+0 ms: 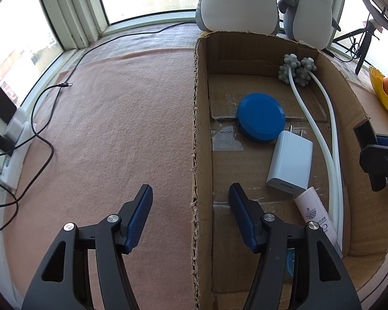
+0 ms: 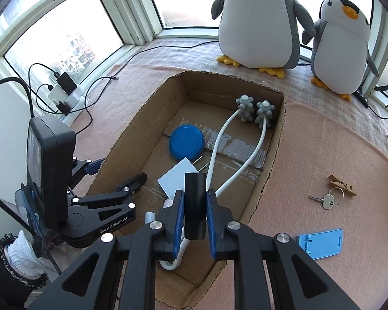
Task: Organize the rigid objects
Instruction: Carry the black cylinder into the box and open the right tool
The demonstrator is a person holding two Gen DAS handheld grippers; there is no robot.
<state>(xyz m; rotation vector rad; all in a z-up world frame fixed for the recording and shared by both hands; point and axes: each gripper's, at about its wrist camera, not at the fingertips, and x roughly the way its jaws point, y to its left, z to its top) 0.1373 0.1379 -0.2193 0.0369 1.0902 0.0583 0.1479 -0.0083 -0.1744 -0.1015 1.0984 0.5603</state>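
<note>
"GenRobot.AI" is printed in white on the black body of the left tool [image 2: 121, 173], the only writing that reads cleanly. A pink tube [image 1: 314, 213] in the box carries small dark print and a round emblem, too small to read.

The right tool [image 2: 194, 215] grips a black cylinder [image 2: 194, 204], matte and plain, upright between its blue pads [image 2: 178, 222], above the near end of the box [image 2: 274, 155]. The left tool [image 1: 191, 199] stands wide with nothing between its fingers; its two fingers straddle the left wall of the box, one over the pink cloth [image 1: 103, 129], the other inside.

The box is open brown cardboard with ragged cut edges and strips of clear tape across its floor. In the left wrist view, a blue round lid [image 1: 260, 117] lies near the middle of the floor. At 5 o'clock from it, touching its edge, lies a white charger [image 1: 289, 166] with two metal prongs pointing toward the lid. At 1 o'clock from the lid, in the far corner, sit the grey knobbed heads [image 1: 297, 69] of a massager, whose white curved arms [image 1: 331, 134] run back along the right wall toward 5 o'clock. The tube lies at 5 o'clock from the charger, just beside it.

In the right wrist view, outside the box at 3 o'clock, a clothespin [image 2: 342, 185] and a key [image 2: 323, 201] on a ring lie on the cloth, with a blue stand [image 2: 320, 242] at 4 o'clock. Two plush penguins [image 2: 256, 23] stand at 12 o'clock beyond the box.
</note>
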